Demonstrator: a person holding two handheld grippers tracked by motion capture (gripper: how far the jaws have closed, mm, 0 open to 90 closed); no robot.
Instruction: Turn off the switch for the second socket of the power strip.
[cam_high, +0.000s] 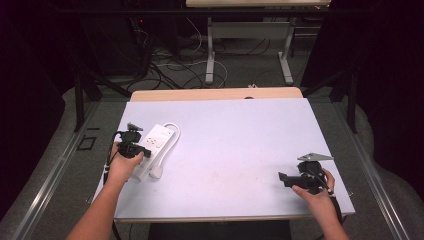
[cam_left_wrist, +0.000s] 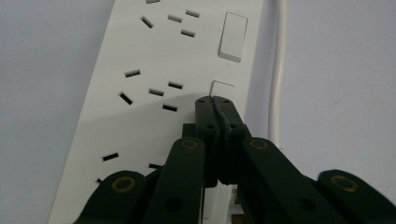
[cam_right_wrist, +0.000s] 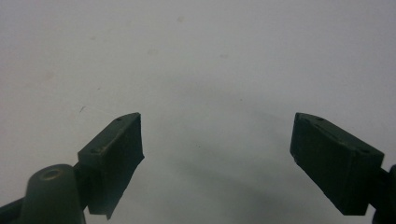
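A white power strip (cam_high: 152, 145) lies at the table's left, with its cord (cam_high: 175, 134) looped beside it and a white plug (cam_high: 158, 172) at its near end. My left gripper (cam_high: 131, 146) hovers over the strip. Seen from the left gripper view, its jaws are shut with nothing between them, and my left gripper (cam_left_wrist: 213, 99) has its tips at a lower rocker switch (cam_left_wrist: 222, 88) on the power strip (cam_left_wrist: 154, 74). A second switch (cam_left_wrist: 233, 36) sits farther up. My right gripper (cam_high: 286, 178) rests at the near right, and my right gripper (cam_right_wrist: 215, 140) is open over bare table.
The white table top (cam_high: 235, 140) has a wooden strip (cam_high: 215, 94) along its far edge. Cables (cam_high: 170, 70) and a desk frame (cam_high: 247, 50) stand on the floor beyond. Dark metal struts (cam_high: 80, 95) flank both sides.
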